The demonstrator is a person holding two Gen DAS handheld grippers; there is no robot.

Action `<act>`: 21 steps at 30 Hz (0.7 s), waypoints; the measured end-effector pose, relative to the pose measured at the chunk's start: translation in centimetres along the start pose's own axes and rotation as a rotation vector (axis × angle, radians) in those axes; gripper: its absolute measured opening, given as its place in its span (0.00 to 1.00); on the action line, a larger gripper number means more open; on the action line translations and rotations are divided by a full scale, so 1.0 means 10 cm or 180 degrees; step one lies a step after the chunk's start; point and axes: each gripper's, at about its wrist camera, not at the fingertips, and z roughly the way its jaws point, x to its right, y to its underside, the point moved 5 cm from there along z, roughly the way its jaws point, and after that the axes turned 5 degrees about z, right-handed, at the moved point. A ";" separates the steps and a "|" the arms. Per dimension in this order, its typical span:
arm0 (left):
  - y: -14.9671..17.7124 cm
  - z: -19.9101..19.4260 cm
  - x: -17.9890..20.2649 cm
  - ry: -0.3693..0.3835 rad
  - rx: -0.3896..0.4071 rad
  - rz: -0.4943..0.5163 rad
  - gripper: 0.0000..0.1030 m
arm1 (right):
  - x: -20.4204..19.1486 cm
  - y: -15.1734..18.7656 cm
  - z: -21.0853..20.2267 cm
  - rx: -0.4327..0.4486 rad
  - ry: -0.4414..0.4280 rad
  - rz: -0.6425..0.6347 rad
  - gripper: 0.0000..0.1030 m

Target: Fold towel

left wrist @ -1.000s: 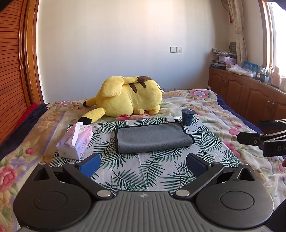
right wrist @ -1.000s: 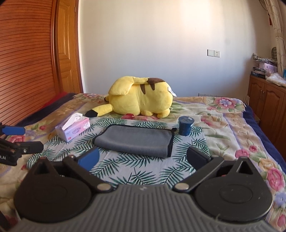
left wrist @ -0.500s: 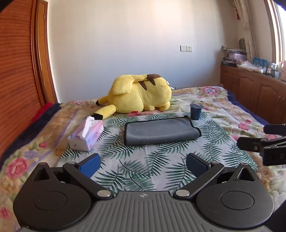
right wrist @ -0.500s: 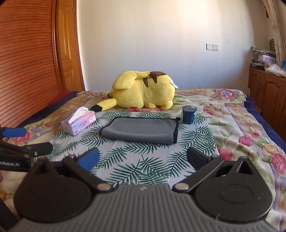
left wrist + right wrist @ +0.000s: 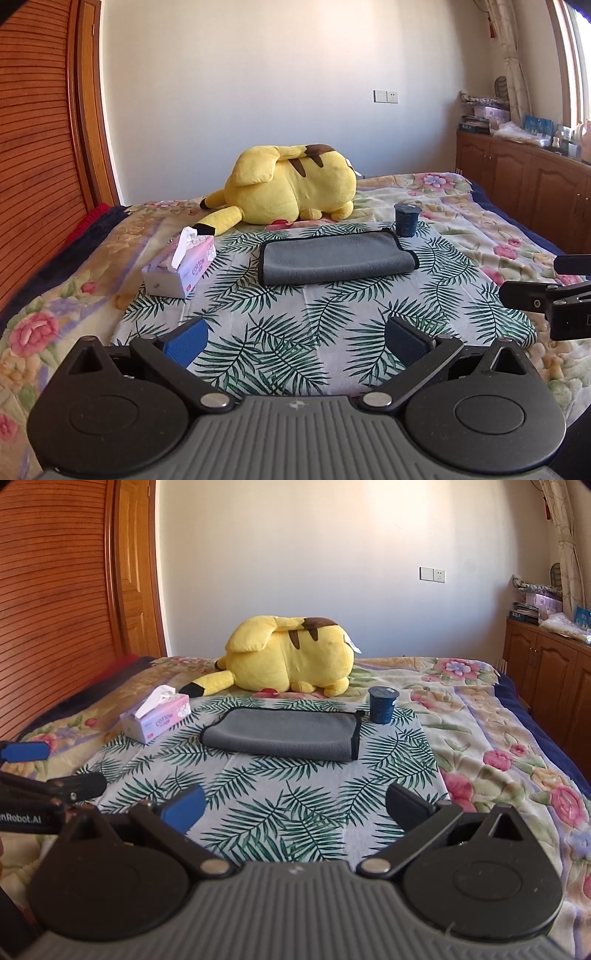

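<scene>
A grey towel (image 5: pixel 334 256) with a dark hem lies folded flat on the palm-leaf cloth (image 5: pixel 295 332) on the bed; it also shows in the right wrist view (image 5: pixel 282 734). My left gripper (image 5: pixel 295 339) is open and empty, well short of the towel and above the cloth. My right gripper (image 5: pixel 295 808) is open and empty, also well short of the towel. The right gripper shows at the right edge of the left wrist view (image 5: pixel 546 284). The left gripper shows at the left edge of the right wrist view (image 5: pixel 48 771).
A tissue box (image 5: pixel 181 264) stands left of the towel. A dark blue cup (image 5: pixel 406 219) stands at its far right corner. A yellow plush toy (image 5: pixel 291 184) lies behind it. Wooden cabinets (image 5: pixel 524 184) line the right wall; a wooden slatted wall (image 5: pixel 37 147) stands left.
Both grippers have drawn back from the towel, which now looks smaller and farther away. The towel has not moved. Both grippers stay open.
</scene>
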 end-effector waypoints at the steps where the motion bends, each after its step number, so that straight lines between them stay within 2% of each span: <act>1: 0.02 0.01 -0.01 -0.0002 -0.0002 -0.0002 0.84 | 0.00 0.01 0.01 -0.0008 0.0007 -0.0007 1.00; 11: 0.10 0.06 -0.03 -0.0016 0.0031 -0.0018 0.84 | 0.05 0.10 0.08 -0.0077 0.0104 0.0015 1.00; 21: 0.08 -0.02 -0.08 -0.0016 0.0250 -0.0079 0.84 | 0.05 0.08 0.02 0.0123 0.0131 0.0015 1.00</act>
